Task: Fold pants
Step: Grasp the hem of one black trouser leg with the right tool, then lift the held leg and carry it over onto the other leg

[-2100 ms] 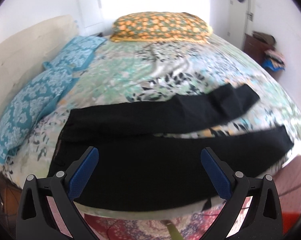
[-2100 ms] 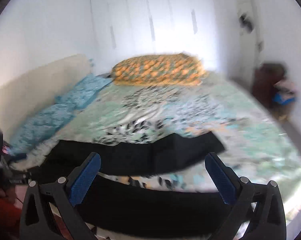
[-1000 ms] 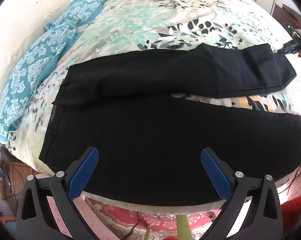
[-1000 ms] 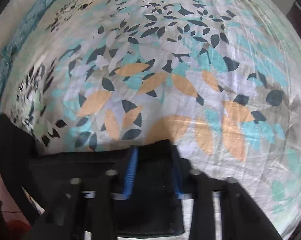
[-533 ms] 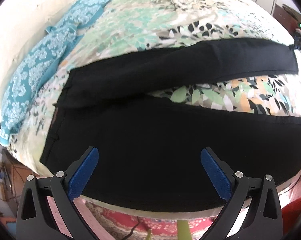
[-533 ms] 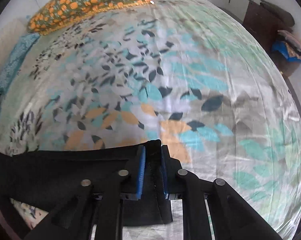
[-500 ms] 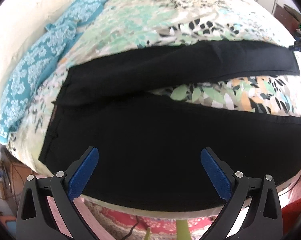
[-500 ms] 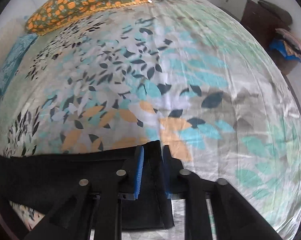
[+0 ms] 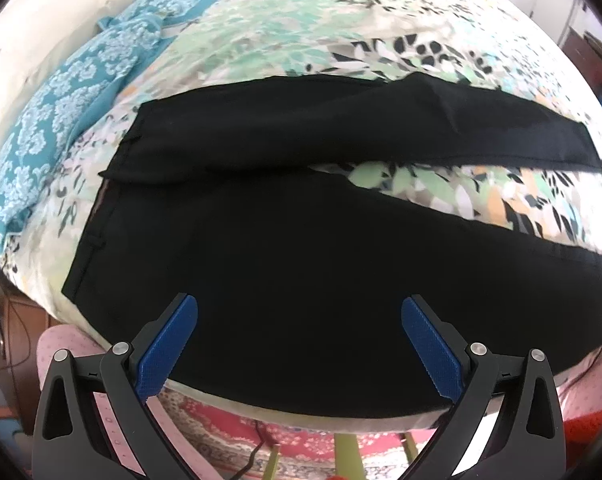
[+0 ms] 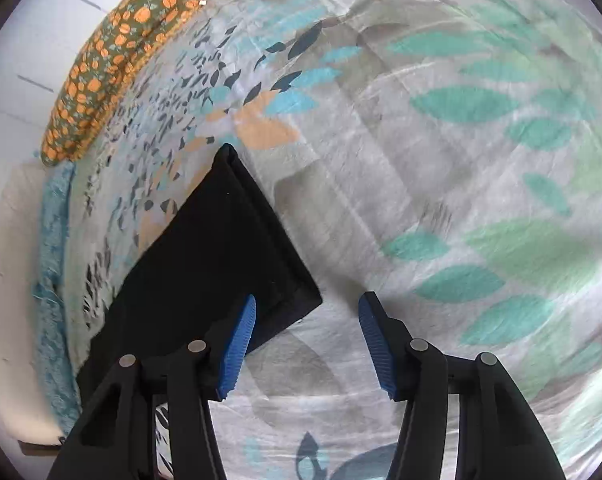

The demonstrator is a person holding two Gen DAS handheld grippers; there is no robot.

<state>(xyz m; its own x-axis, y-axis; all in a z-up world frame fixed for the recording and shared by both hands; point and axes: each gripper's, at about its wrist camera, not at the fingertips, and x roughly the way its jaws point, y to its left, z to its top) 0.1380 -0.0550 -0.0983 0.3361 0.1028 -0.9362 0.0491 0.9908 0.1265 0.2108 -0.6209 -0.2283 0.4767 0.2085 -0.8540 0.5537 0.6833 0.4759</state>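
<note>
Black pants (image 9: 285, 240) lie spread on the leaf-patterned bedspread (image 9: 301, 36), waist at the left, both legs running right with a strip of bedspread between them. My left gripper (image 9: 299, 340) is open and empty above the near leg at the bed's front edge. In the right wrist view the far leg's hem (image 10: 229, 248) lies flat on the bedspread (image 10: 461, 160). My right gripper (image 10: 307, 336) is open just right of the hem's corner, its left finger over the cloth's edge, holding nothing.
Blue patterned pillows (image 9: 73, 92) lie along the left side of the bed. An orange-and-green pillow (image 10: 113, 56) sits at the far end. A red patterned rug (image 9: 237, 440) and green legs (image 9: 345, 456) show below the bed's front edge.
My right gripper was shut on the far leg's hem and has opened, leaving the hem flat on the bed. The far leg now lies straighter. My left gripper stayed open.
</note>
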